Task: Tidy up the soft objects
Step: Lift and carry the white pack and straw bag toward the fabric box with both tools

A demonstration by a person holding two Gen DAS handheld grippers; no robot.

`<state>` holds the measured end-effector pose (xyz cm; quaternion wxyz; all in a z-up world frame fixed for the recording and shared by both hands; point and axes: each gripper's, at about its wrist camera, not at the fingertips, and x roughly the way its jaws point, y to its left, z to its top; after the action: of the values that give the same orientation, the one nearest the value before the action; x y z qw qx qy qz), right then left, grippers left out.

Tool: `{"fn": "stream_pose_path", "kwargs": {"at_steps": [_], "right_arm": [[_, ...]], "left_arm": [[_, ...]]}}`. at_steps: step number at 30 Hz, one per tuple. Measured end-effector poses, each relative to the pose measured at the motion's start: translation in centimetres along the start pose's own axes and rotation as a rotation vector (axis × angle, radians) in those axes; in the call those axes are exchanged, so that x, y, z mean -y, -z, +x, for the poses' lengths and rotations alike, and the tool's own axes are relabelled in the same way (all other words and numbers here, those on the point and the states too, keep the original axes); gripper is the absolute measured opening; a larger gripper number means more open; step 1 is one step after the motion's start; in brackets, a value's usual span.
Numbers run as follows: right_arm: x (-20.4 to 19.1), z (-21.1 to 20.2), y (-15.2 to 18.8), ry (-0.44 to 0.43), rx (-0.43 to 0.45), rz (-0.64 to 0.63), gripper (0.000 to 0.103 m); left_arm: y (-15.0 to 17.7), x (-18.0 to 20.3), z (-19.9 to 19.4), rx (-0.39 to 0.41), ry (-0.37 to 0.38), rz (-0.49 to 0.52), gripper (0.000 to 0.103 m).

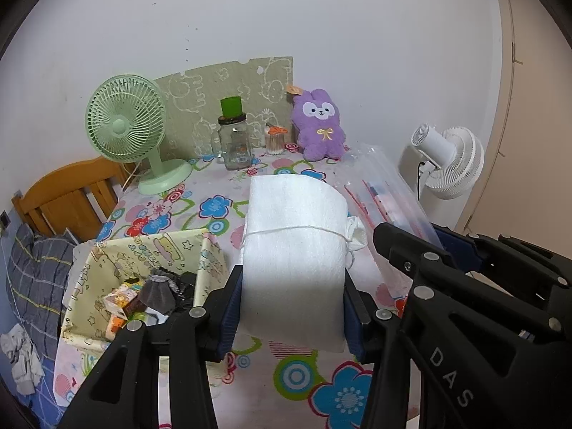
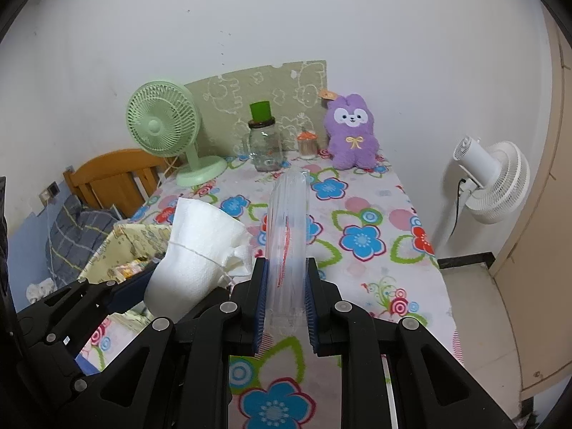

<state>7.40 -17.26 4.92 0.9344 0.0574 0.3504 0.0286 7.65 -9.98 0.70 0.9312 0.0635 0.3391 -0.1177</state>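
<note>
My left gripper [image 1: 291, 307] is shut on a white roll of soft foam sheet [image 1: 295, 246] tied with white string, held above the flowered tablecloth [image 1: 296, 375]. The roll also shows in the right wrist view [image 2: 196, 250], at the left. My right gripper [image 2: 285, 304] is shut on a clear plastic zip bag [image 2: 287, 228] with red print, held upright. The bag also shows in the left wrist view [image 1: 386, 193], to the right of the roll. A purple plush bunny [image 1: 318, 125] sits at the table's back edge, and shows in the right view too [image 2: 352, 130].
A yellow patterned fabric box [image 1: 150, 250] holding small items stands left of the roll. At the back are a green desk fan [image 1: 128, 125], a glass jar with a green cup on top [image 1: 234, 139] and a cotton swab jar [image 1: 275, 139]. A white fan [image 2: 493, 178] stands beside the table at right.
</note>
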Motion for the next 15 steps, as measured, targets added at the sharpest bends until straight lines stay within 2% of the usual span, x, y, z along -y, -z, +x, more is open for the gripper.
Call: {"fn": "stream_pose_path", "kwargs": {"at_steps": [15], "right_arm": [[-4.4,0.6,-0.9,-0.008,0.017,-0.009,0.022]], "left_arm": [[-0.2,-4.4,-0.7,0.03,0.021,-0.008,0.05]]}}
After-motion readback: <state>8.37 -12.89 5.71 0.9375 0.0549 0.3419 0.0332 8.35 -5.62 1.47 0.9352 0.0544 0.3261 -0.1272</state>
